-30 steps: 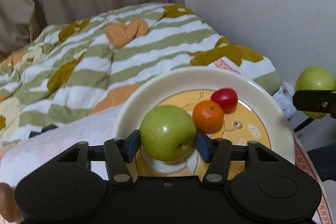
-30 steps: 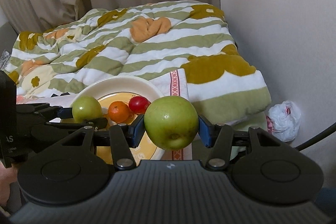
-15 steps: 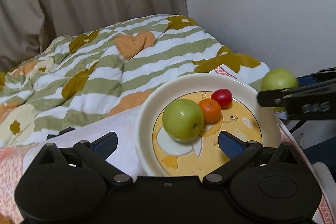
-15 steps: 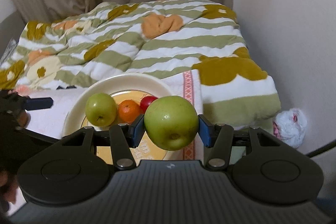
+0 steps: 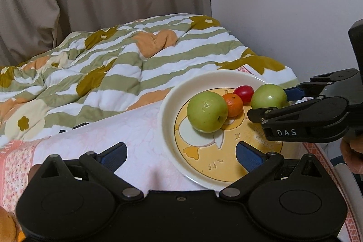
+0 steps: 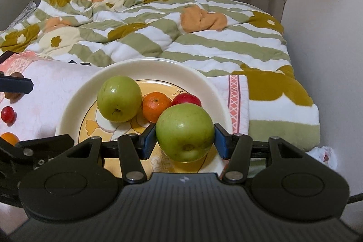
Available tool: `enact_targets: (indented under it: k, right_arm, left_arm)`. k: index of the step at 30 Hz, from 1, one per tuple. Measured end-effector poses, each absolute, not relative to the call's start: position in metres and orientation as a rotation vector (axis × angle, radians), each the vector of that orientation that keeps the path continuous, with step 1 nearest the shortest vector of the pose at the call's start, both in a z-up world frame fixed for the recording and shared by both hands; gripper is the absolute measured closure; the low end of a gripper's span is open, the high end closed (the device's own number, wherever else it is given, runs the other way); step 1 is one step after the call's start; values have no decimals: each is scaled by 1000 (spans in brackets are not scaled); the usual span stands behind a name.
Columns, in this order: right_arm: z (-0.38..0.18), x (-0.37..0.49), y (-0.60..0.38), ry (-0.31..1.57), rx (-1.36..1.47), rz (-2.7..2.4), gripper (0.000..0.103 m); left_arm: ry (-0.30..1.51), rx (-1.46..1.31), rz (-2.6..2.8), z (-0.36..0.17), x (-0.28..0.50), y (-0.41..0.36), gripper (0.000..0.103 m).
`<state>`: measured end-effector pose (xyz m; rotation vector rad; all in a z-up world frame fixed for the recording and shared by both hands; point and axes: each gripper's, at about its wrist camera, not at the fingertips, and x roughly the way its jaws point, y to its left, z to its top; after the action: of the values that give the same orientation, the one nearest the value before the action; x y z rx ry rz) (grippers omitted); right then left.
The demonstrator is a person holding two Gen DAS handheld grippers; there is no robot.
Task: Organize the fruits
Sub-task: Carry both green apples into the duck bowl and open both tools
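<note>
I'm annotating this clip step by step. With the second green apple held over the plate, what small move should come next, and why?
Probably lower the right gripper a little, then open it: its green apple hangs over bare plate beside the orange, and the left gripper is open and empty.

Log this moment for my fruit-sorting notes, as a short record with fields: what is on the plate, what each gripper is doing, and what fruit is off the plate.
plate: cream rim, yellow cartoon centre, on a pink cloth
on plate: green apple, orange, red fruit, side by side
left gripper: open, empty, short of the apple on the plate
right gripper: shut on second green apple, over the plate's near right part
off plate: small red fruit and small orange on the cloth
</note>
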<state>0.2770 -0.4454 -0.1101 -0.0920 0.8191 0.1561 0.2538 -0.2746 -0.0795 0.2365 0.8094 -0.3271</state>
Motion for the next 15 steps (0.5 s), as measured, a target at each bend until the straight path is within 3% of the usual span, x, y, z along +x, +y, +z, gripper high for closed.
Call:
enact_targets:
  k: [3, 5, 6, 7, 15]
  right_arm:
    - [-111, 276, -445, 804, -101, 164, 34]
    - [-108, 272, -445, 774, -102, 167, 24]
    - [-105, 269, -445, 760, -100, 162, 8]
    - [-102, 266, -446, 747, -98, 151, 0]
    - [-76, 239, -461, 712, -21, 102, 0]
  left_arm:
    - [810, 232, -323, -79, 250, -274, 0]
    - [810, 228, -321, -78, 247, -273, 0]
    - [809, 228, -317, -78, 245, -273, 0]
    - [807, 232, -312, -77, 243, -273, 0]
    - [769, 216, -287, -61, 220, -268, 0]
